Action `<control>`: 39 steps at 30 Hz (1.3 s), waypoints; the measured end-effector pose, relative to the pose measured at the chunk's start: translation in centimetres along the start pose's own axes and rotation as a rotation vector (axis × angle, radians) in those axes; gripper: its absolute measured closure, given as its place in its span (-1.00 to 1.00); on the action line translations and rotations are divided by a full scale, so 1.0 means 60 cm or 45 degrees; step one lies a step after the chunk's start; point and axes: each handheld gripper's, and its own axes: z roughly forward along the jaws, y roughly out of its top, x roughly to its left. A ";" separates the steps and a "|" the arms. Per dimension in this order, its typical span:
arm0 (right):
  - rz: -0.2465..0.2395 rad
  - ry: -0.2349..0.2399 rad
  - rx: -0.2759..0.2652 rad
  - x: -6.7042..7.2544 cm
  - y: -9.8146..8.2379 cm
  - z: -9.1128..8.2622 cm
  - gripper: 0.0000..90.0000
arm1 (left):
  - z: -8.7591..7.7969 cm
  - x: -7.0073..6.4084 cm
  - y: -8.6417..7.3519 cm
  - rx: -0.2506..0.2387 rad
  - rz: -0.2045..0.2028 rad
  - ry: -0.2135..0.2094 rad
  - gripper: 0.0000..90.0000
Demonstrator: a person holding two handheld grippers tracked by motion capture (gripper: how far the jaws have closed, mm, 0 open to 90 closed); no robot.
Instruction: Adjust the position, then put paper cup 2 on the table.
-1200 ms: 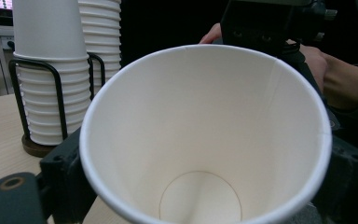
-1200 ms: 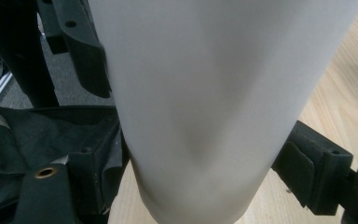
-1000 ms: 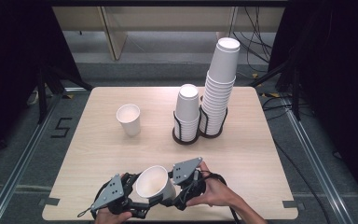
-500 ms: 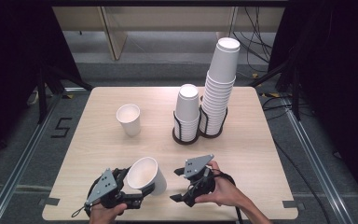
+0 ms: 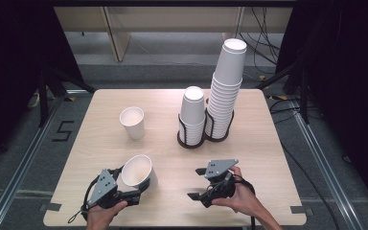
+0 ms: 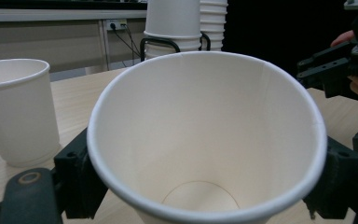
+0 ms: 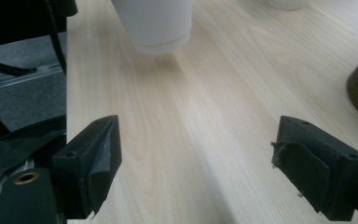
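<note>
While left gripper (image 5: 133, 188) tilts cup (image 5: 137, 171), right gripper (image 5: 197, 184) gapes.

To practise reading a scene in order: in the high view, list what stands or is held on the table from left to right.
left gripper → cup it holds → short cup stack → right gripper → tall cup stack. The upright single cup overlaps the held cup's span, so it is left out.

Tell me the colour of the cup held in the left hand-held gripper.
White cup, seen best in the left gripper view.
</note>
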 end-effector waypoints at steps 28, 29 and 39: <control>0.056 -0.101 0.001 0.001 -0.029 -0.020 -0.65 | 0.007 0.060 -0.009 0.087 -0.016 0.285 -0.64; 0.049 -0.103 0.011 0.000 -0.029 -0.021 -0.65 | 0.008 0.063 -0.009 0.081 -0.020 0.291 -0.64; 0.041 -0.124 0.011 0.002 -0.035 -0.027 -0.65 | 0.009 0.076 -0.005 0.077 -0.009 0.324 -0.64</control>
